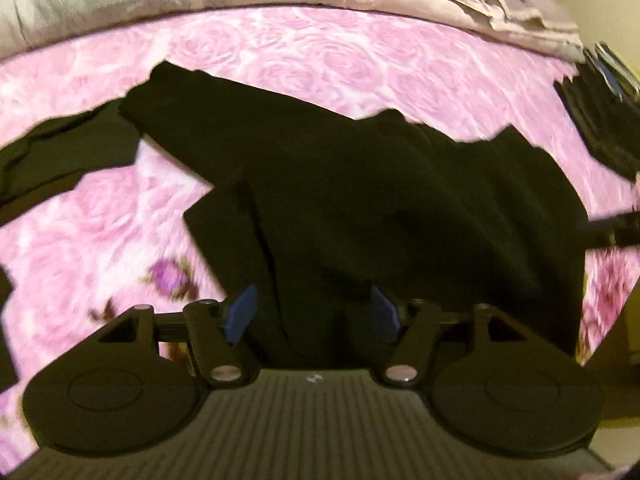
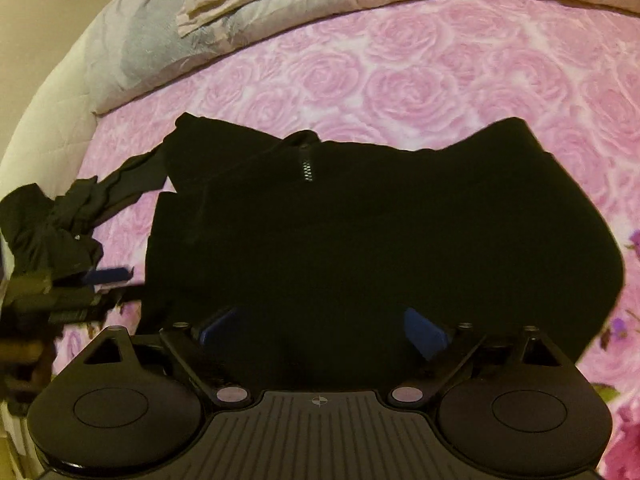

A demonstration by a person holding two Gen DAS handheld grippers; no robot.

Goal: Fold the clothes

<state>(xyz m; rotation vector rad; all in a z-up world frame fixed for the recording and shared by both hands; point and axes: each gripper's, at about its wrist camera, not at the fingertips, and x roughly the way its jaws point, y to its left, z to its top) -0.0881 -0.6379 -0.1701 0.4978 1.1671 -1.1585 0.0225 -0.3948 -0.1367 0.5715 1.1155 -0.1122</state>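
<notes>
While a black garment (image 2: 360, 220) with a short zip (image 2: 306, 168) lies spread on the pink rose bedspread (image 2: 400, 72), both grippers hang over its near edge: the left gripper (image 1: 312, 312) and the right gripper (image 2: 320, 332) have their jaws spread, pinching nothing.

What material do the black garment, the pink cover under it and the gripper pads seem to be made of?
Black garment: probably soft matte knit or fleece; it shows no shine, and a small metal-looking zip sits at the neck.
Pink cover: likely plush fabric, with raised rose shapes.
Pads of the left hand-held gripper: blue, seemingly rubber or foam; blur leaves it open.
</notes>
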